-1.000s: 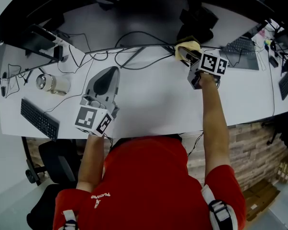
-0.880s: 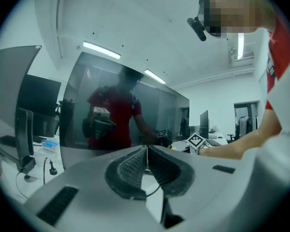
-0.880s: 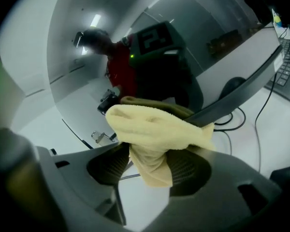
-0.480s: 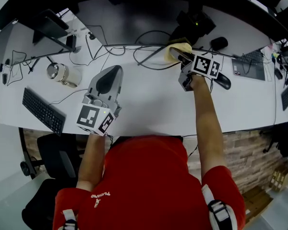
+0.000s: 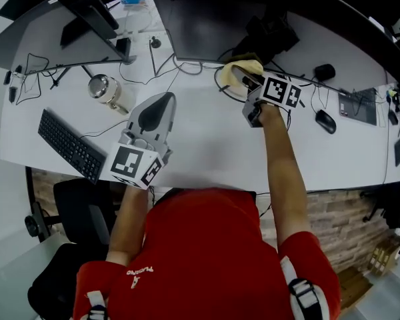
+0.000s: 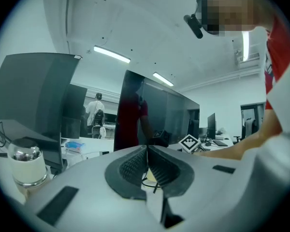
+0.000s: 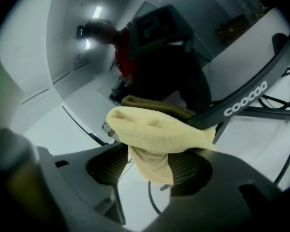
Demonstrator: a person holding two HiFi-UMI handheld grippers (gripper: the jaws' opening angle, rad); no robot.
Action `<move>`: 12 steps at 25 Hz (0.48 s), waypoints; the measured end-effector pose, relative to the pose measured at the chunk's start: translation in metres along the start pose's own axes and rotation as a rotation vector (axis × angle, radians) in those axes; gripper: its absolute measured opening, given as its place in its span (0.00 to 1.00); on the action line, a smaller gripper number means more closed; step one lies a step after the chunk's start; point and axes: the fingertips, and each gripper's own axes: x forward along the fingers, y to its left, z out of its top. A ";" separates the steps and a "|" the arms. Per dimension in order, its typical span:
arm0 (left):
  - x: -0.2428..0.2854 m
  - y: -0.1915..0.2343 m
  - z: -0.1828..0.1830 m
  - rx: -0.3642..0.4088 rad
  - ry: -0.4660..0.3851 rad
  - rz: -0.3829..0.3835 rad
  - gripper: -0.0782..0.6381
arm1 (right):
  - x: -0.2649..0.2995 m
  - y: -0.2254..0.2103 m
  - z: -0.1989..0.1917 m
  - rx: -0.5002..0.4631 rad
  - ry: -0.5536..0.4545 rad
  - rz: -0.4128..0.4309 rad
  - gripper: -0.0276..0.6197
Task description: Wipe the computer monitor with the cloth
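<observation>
Right gripper [image 7: 148,159]: jaws have just been opening, with the yellow cloth [image 7: 159,129] bunched between the pads, at the lower edge of the curved monitor [image 5: 200,25]. Left gripper [image 6: 146,151] is clenched and empty. Judgement: the operator should firm the grip, then make even, overlapping strokes across the screen.

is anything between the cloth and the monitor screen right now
Nothing visible does. The cloth is bunched right at the monitor, by its lower edge, with its own dim reflection in the screen just behind it. A cable lies on the desk below, clear of the path.
</observation>
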 end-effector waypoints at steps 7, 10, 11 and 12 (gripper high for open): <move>-0.027 0.034 -0.002 -0.010 0.000 0.012 0.13 | 0.048 0.036 -0.020 0.020 0.011 0.016 0.41; -0.039 0.049 -0.002 -0.011 0.002 0.026 0.13 | 0.070 0.055 -0.028 0.030 0.013 0.039 0.41; -0.043 0.054 -0.002 -0.011 0.000 0.031 0.13 | 0.077 0.061 -0.031 0.033 0.012 0.049 0.41; -0.047 0.059 -0.003 -0.012 -0.004 0.034 0.13 | 0.084 0.067 -0.034 0.035 0.012 0.060 0.41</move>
